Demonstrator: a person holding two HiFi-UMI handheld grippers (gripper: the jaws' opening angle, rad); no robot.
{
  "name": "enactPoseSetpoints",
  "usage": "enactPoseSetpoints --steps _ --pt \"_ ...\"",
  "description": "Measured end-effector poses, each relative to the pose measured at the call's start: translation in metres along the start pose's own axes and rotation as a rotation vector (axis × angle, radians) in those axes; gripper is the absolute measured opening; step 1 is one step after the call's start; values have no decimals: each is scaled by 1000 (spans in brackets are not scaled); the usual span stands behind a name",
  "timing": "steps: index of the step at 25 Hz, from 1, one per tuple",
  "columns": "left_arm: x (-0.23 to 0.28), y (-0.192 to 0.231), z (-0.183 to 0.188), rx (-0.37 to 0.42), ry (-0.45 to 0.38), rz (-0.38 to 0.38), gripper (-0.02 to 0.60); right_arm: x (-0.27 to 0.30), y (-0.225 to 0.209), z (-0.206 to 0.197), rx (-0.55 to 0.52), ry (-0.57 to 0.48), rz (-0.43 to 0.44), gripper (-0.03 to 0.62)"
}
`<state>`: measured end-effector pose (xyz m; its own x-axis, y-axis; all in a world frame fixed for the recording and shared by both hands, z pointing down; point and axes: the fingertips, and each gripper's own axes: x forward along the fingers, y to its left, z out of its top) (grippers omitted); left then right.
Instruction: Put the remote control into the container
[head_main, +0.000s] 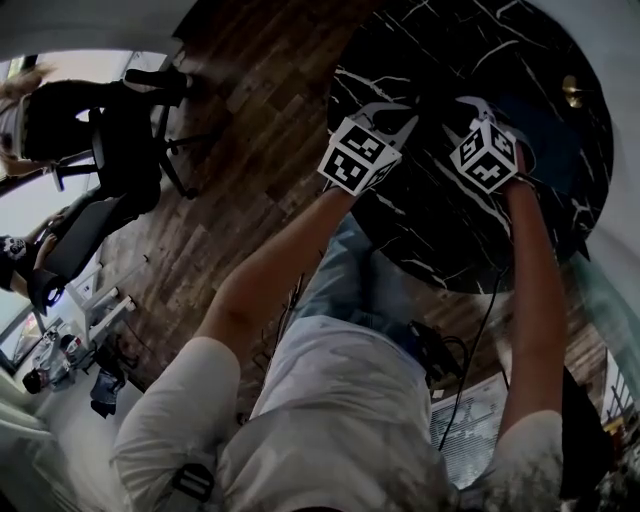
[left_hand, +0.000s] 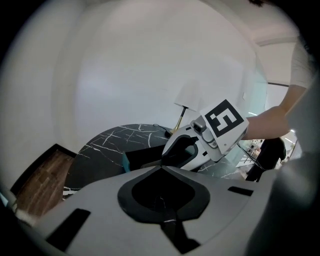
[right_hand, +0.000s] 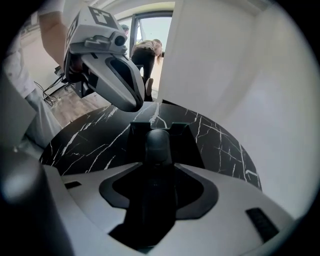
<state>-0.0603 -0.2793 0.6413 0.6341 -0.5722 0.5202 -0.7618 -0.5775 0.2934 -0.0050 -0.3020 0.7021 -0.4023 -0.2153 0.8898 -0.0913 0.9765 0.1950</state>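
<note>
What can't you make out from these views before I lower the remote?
- Container interior: right gripper view, remote control covers its middle, the rest too dark.
- Both, head view: lost in the dark beneath left gripper and right gripper.
- Container, left gripper view: mostly behind the right gripper.
- Remote control's buttons: too dark in every view.
</note>
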Motion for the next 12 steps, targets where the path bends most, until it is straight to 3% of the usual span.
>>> enactPoseSetpoints --steps 12 --pt "12 11 -15 -1 72 21 6 22 -1 -13 -50 188 31 201"
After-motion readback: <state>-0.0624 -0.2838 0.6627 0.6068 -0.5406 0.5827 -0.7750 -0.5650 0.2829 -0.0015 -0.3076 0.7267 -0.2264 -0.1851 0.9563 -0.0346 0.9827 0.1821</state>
